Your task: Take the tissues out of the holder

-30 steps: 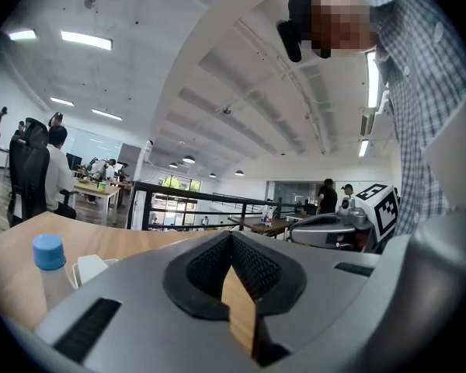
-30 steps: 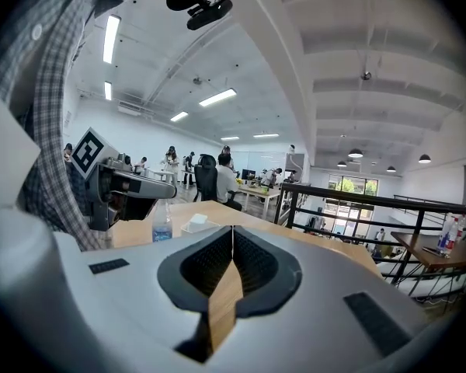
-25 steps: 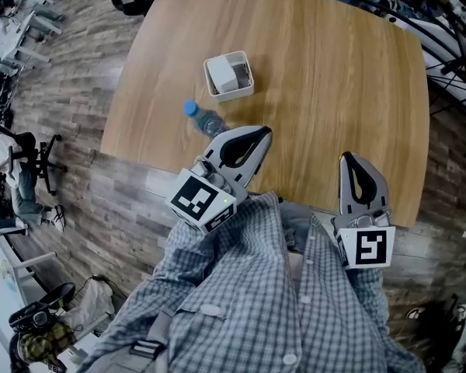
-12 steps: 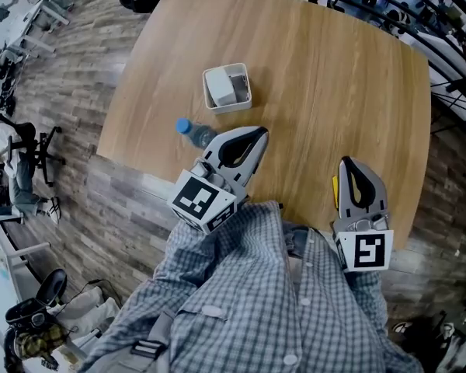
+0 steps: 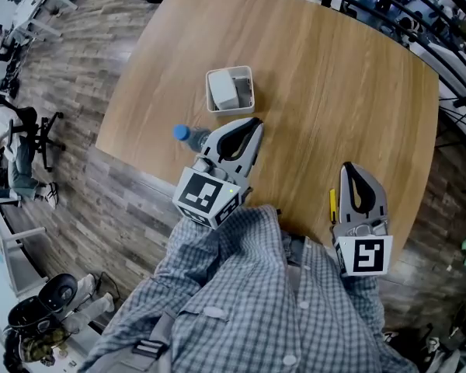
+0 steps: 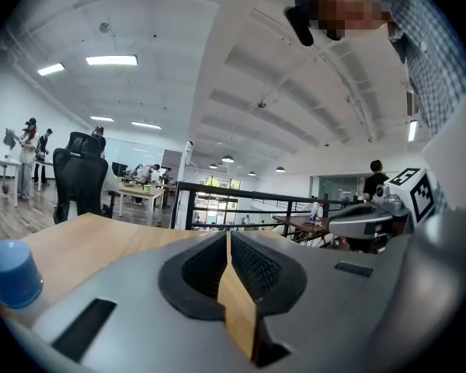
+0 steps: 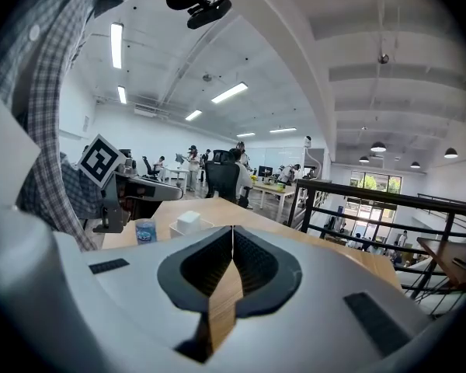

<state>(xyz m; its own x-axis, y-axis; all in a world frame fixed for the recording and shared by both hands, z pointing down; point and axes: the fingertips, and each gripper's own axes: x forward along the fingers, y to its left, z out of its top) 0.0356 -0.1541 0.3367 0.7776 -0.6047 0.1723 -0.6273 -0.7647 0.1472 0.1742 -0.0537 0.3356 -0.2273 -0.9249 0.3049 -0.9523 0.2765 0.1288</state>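
Observation:
A white square holder (image 5: 231,89) with a folded stack of white tissues (image 5: 225,92) stands on the round wooden table (image 5: 334,76). My left gripper (image 5: 254,123) hovers just short of the holder, jaws shut with nothing between them; its own view shows the jaws (image 6: 228,238) pressed together. My right gripper (image 5: 348,167) is near the table's front edge, also shut and empty, with its jaws meeting (image 7: 232,231). The right gripper view shows the holder (image 7: 188,224) far off to the left.
A plastic bottle with a blue cap (image 5: 182,133) lies by the left gripper, its cap (image 6: 12,274) showing low at the left in that gripper's view. A small yellow object (image 5: 333,203) lies beside the right gripper. Wood floor, chairs and people surround the table.
The left gripper has drawn closer to the holder and now covers more of the bottle. The right gripper has shifted slightly. Both stay shut.

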